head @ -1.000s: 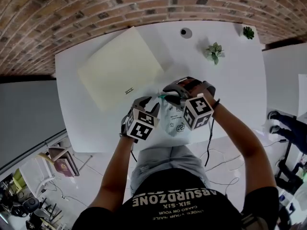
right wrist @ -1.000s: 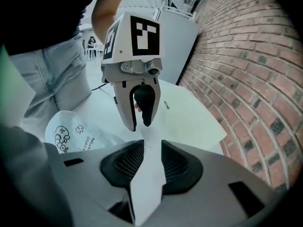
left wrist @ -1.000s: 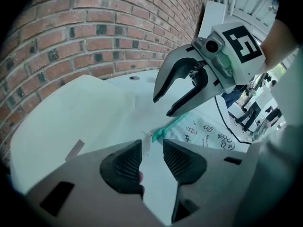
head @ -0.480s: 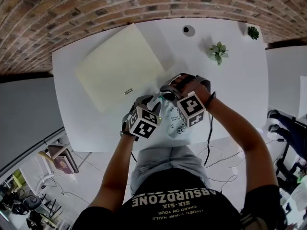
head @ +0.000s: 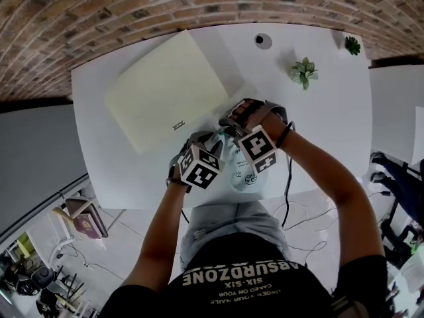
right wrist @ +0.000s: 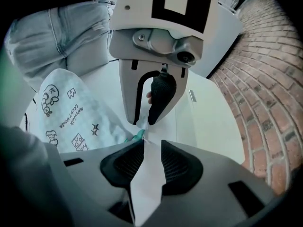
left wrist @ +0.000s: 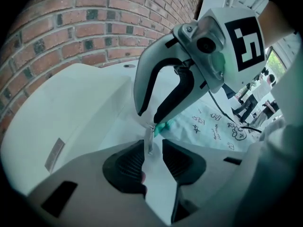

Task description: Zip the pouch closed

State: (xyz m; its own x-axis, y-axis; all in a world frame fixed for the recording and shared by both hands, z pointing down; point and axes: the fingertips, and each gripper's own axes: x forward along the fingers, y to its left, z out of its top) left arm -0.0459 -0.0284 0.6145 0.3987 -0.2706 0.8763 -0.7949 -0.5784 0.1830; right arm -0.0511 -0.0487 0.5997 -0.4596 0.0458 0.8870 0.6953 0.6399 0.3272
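Pouch [head: 246,172] with doodle print lies at the near edge of the white table [head: 324,111], near-right of a cream mat [head: 165,91]. Left gripper [left wrist: 152,148] jaws, just closing slightly, stand apart around the metal zip pull [left wrist: 150,139] without pinching it. Right gripper [right wrist: 152,144] jaws gape, released, beside the pouch's teal tab [right wrist: 138,135]

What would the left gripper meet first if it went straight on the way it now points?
The pouch's metal zipper pull, already between the left gripper's jaws, which have just been closing but don't pinch it. Just behind, probably, the right gripper.
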